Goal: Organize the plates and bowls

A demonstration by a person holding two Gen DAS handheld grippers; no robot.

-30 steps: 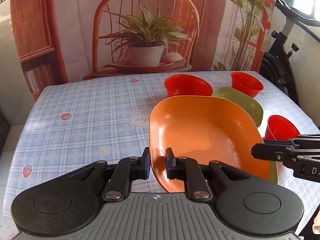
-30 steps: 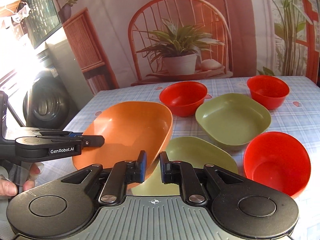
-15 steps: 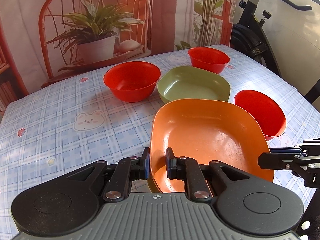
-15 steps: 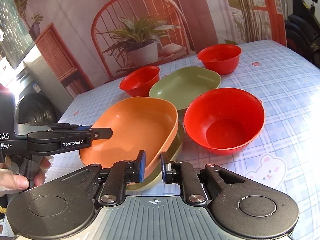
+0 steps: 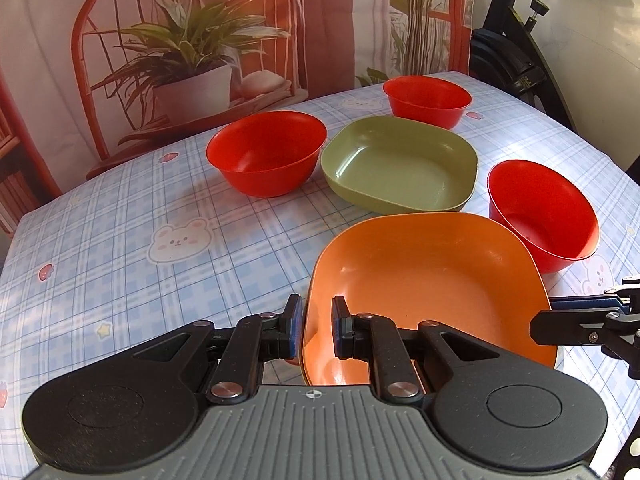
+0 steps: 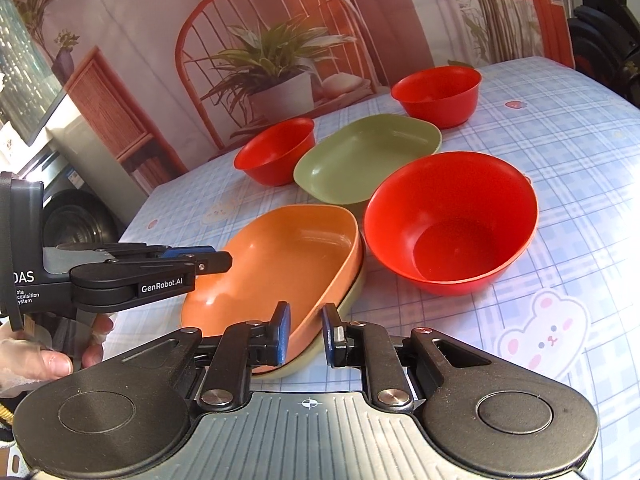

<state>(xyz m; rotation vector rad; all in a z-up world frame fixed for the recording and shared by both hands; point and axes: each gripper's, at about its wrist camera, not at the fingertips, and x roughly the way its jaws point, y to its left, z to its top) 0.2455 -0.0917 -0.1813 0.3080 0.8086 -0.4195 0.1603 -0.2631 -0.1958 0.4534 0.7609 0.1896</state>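
Note:
An orange plate [image 5: 424,276] [image 6: 276,260] rests nested on a green plate [image 6: 340,312], whose rim shows under it. My left gripper [image 5: 316,324] has its jaws a little apart, astride the orange plate's near-left rim. My right gripper [image 6: 304,330] has its jaws a little apart, astride the rims of both stacked plates. A second green plate [image 5: 400,164] [image 6: 368,156] lies behind. Three red bowls stand around it: back left [image 5: 266,152], back right [image 5: 426,100], near right [image 5: 544,214] [image 6: 452,216].
The table has a blue checked cloth [image 5: 120,216] with bear and strawberry prints. A printed backdrop [image 5: 192,40] with a chair and plant hangs behind it. An exercise bike [image 5: 516,52] stands at the back right. The left gripper shows in the right wrist view [image 6: 160,268].
The orange plate came down from a tilted, lifted pose onto the green plate. Both grippers' jaws have opened slightly around the rim.

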